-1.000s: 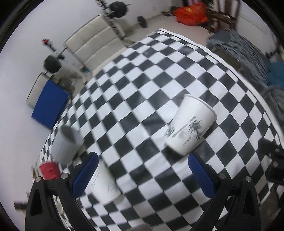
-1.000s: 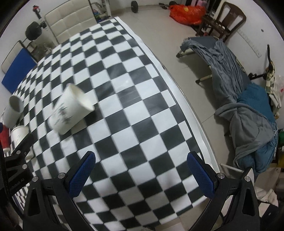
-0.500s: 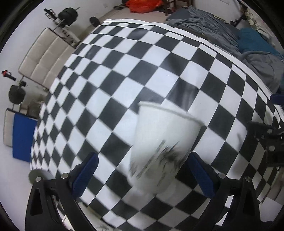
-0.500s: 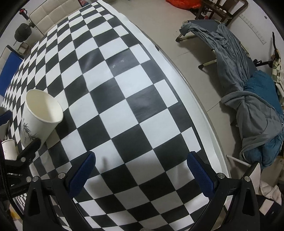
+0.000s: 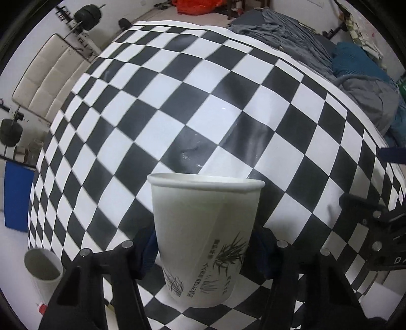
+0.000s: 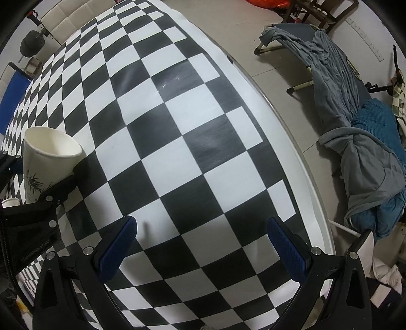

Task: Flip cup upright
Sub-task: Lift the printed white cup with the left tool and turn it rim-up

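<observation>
Checkerboard cloth (image 6: 192, 142) in black and white covers the table, whose pale edge curves beside grey floor tiles. Beyond lie a cot with grey blankets (image 6: 355, 132), a cream bench (image 5: 48, 83) and barbell weights (image 5: 87, 16). The left gripper (image 5: 203, 248) pinches the upright paper cup (image 5: 203, 241) (mouth up, on the cloth); the right gripper (image 6: 201, 246) hovers spread wide.
</observation>
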